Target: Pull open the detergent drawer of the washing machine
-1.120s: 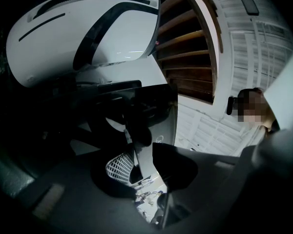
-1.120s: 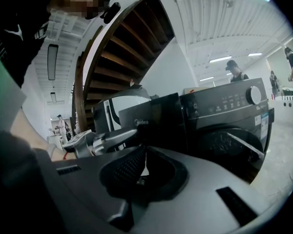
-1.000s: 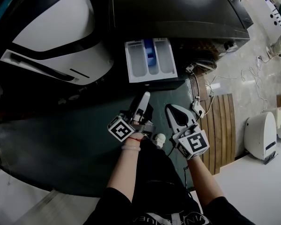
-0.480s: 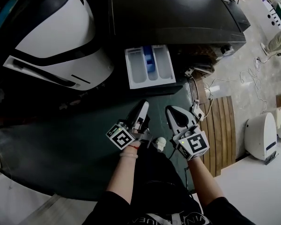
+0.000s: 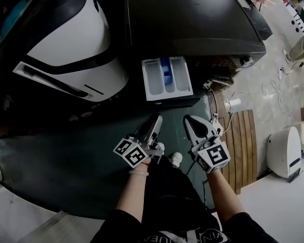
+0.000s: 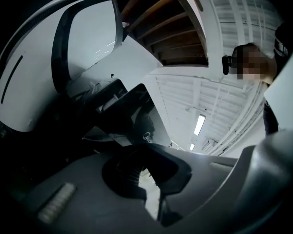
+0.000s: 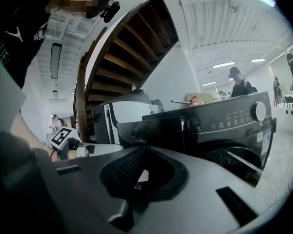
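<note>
- Left tool (image 5: pixel 156 119) pointed level at the washer (image 5: pixel 192 14), well short of its front. Its jaws had just closed and were pressed together with nothing between them.
- Right tool (image 5: pixel 189 120) hung just beside the left one, also in front of the washer and clear of it. Its jaws met tip to tip, empty.
- Each tool carried a marker cube (image 5: pixel 131 152) at its near end, farthest from the washer.
- Drawer (image 5: pixel 167 78) stood pulled out from the left end of the washer's front, with neither tool touching it.
- It was white with three compartments, and a blue insert (image 5: pixel 165 70) sat in the middle one.
- Washer was dark, and the right tool's view showed a round knob (image 7: pixel 258 110) at the right end of its panel.
- White machine (image 5: pixel 66 44) with a dark band stood close beside the washer, on its left.
- Dark mat (image 5: pixel 81 151) covered the floor in front of the washer, under both tools.
- Wooden slats (image 5: pixel 238 146) and loose cables (image 5: pixel 245 87) lay on the pale floor, right of the washer's front.
- Wooden stair (image 7: pixel 132 48) rose behind the washer in the right tool's view.
</note>
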Demonstrator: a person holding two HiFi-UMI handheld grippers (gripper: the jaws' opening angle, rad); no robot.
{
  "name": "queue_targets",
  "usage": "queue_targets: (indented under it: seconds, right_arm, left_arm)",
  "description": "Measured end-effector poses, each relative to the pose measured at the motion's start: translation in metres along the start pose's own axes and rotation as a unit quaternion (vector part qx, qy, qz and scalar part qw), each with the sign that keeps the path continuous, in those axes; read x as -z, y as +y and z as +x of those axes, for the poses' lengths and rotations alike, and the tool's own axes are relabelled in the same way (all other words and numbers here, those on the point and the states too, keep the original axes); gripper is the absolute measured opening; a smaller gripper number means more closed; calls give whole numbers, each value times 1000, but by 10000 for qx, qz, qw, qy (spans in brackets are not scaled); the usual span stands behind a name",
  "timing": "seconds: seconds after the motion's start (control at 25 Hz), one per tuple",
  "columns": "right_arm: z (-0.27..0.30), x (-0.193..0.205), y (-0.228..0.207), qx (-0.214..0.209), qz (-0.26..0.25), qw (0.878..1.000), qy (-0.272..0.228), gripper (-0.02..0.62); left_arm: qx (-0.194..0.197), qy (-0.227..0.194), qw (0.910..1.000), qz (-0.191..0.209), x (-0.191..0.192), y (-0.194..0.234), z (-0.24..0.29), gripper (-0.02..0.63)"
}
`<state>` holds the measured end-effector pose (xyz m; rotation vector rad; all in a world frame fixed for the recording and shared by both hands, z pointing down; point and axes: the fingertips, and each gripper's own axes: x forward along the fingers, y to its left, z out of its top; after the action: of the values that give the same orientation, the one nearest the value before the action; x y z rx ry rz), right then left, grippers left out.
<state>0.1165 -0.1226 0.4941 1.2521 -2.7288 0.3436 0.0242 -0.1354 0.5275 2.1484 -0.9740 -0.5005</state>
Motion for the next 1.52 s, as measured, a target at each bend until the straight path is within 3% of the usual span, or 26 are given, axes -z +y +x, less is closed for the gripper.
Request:
queue_targets:
  seconds: [0.56,0.96,1.52]
  right_arm:
    - [-17,-43,3,-26,-164,9997,-175,12]
    - [-22,-67,9,-130,-264,9992,-273,12]
    - [-32,-106,25,-117,-424,9983,-386,12]
  left_arm:
    - [-412,142,9933,1070,-46,-28,-17,9]
    - [-978,260,9780,1822,-74,-36,-30,9]
    - [-980,420,9581,2659,-114,-72,-41,9]
